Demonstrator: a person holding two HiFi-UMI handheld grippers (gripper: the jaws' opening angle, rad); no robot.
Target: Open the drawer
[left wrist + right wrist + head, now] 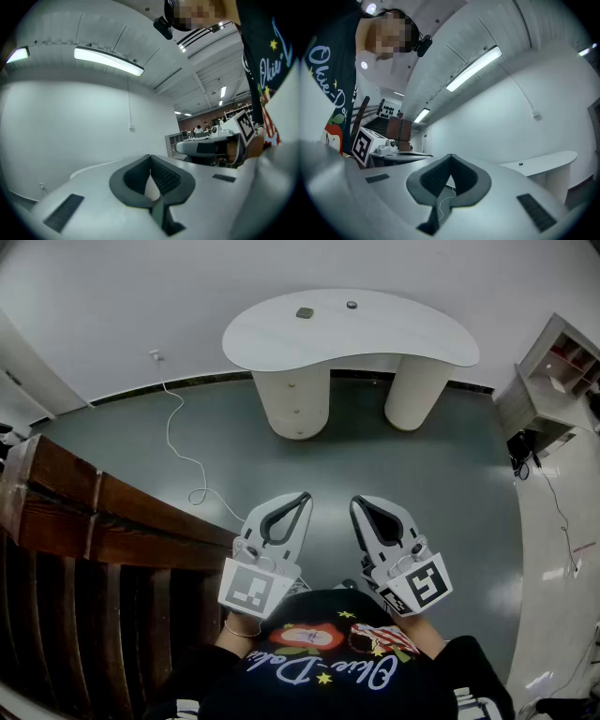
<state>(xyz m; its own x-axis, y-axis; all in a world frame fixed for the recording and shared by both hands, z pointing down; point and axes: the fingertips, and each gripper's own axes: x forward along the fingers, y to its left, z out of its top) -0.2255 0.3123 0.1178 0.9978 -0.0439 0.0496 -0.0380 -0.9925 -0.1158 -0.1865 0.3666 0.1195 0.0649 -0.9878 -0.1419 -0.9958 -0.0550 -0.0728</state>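
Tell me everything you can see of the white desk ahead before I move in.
The white desk has a smooth kidney-shaped top on two rounded pedestals. It stands on the grey floor, close by the white wall. The pedestal at the head view's left has small knobs down its front, and its drawers look shut. Two small dark items lie on top.

left gripper [304,495], right gripper [357,501]: white moulded shells, dark grey looped jaw linings, ribbed pads.
marker cubes [251,587]: black-and-white squares.
shirt [328,682]: black, white cursive lettering, yellow stars, red-green print.
bracelet [240,632]: thin, left wrist.
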